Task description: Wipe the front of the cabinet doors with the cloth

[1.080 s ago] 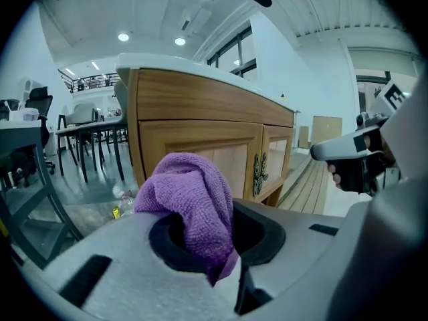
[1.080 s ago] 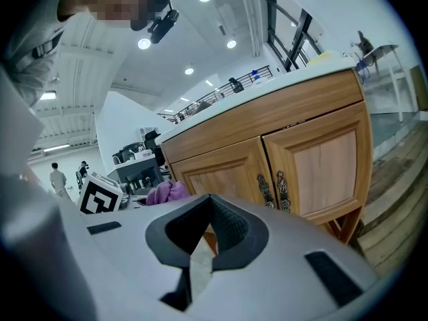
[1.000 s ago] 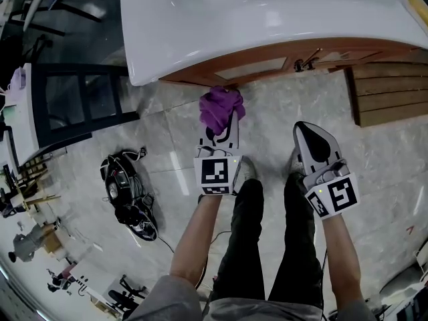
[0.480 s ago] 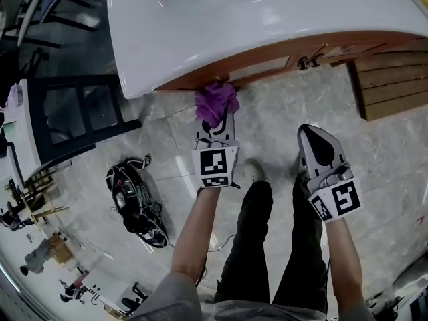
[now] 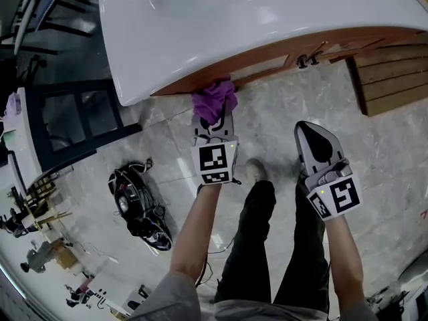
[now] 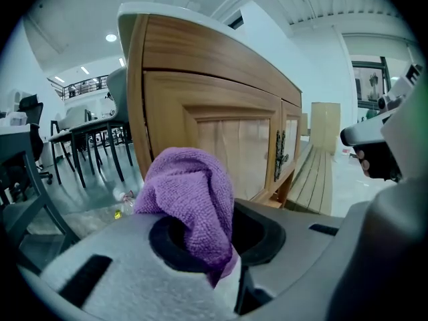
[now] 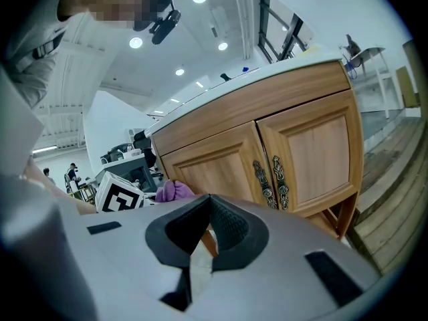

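The left hand-held gripper [image 6: 224,263] is clamped on the bunched purple cloth [image 6: 190,192], just before the left cabinet door [image 6: 234,142]. The wipe seems about to start, and the next move calls for pressing the cloth to the panel and sweeping across. The right hand-held gripper [image 7: 204,239] hangs closed and empty, and in the head view the white bench top [image 5: 267,19] hides whether cloth meets wood.

Black tangled gear [image 5: 134,206] on the tiled floor [image 5: 267,126] (wooden slats [image 5: 391,79] at far right), white countertop [image 5: 267,19] above

The purple cloth [image 6: 190,199] is nubby, matt terry. The cabinet doors [image 6: 231,146] are smooth satin wood with dark metal handles [image 7: 281,182]. The white countertop [image 5: 267,19] is glossy; the floor tiles [image 5: 267,122] are polished.
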{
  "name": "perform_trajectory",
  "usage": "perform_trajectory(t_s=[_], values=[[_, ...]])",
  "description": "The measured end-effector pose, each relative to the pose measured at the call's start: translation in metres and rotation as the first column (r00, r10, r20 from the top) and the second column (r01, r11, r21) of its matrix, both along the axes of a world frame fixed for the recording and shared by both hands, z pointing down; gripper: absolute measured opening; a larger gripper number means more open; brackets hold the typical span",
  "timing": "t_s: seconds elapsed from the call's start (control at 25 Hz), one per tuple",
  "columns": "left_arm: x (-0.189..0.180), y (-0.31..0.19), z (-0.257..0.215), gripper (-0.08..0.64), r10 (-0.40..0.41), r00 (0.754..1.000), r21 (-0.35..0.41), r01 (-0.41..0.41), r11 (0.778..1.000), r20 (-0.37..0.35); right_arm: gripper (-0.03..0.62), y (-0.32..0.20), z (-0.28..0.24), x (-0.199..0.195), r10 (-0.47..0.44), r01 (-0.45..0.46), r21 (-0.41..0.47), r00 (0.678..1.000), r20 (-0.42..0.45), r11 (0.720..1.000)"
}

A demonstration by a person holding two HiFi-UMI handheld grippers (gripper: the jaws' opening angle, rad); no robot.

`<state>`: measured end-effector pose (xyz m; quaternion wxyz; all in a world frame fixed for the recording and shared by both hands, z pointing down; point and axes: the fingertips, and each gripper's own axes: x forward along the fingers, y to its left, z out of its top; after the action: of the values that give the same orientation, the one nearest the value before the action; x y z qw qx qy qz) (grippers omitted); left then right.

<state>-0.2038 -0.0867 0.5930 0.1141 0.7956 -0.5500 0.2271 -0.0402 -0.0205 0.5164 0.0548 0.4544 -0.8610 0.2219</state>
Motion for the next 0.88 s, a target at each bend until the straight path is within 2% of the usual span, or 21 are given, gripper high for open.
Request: perform_trajectory(t_s=[0.88], values=[[0.022,-0.012,0.002,0.074,0.023,1.0,-0.024,-0.023,0.999,0.005,0.011,-0.003,0.004,0.023,0.035,-0.035,-0.012,0.999,0.003,0.999]])
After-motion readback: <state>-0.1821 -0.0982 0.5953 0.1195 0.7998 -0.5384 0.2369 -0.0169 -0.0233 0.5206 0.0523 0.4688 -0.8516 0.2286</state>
